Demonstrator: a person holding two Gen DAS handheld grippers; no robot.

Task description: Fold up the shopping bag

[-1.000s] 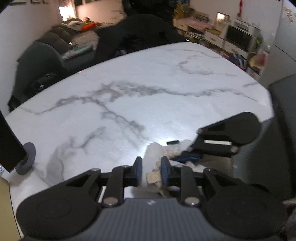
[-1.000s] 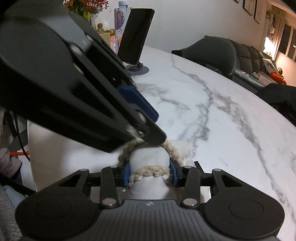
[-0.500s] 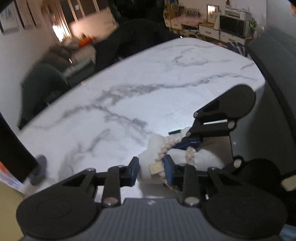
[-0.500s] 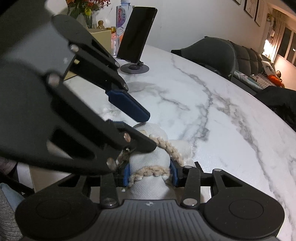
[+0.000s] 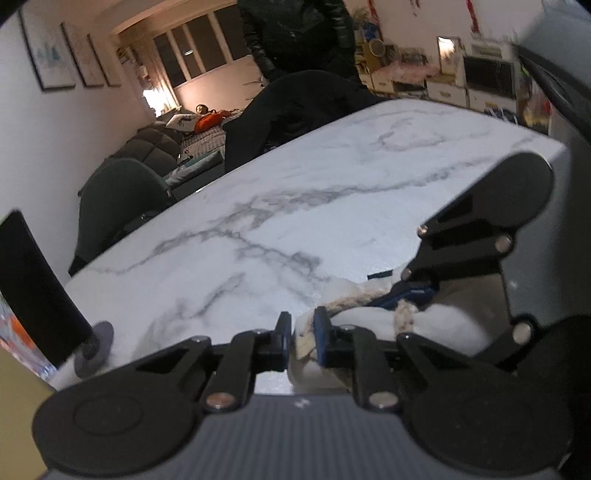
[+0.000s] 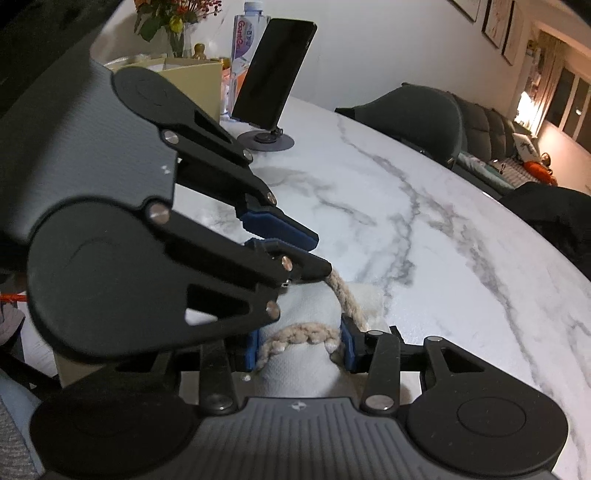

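- The white shopping bag (image 6: 303,354) is rolled into a small bundle at the near edge of the marble table (image 6: 424,229).
- The right gripper (image 6: 300,349) squeezes the bundle between its blue pads (image 6: 348,345), one on each side.
- A braided rope handle (image 6: 299,332) lies across the top of the bundle, between those pads.
- The left gripper (image 5: 300,338) is nearly shut, and its pads pinch a bit of the bag's edge and rope.
- From the right camera, the rope runs up from the bundle to the left gripper's tip.
- A dark phone on a stand (image 6: 273,74), a water bottle (image 6: 245,40) and some flowers (image 6: 173,14) sit at the far end of the table.
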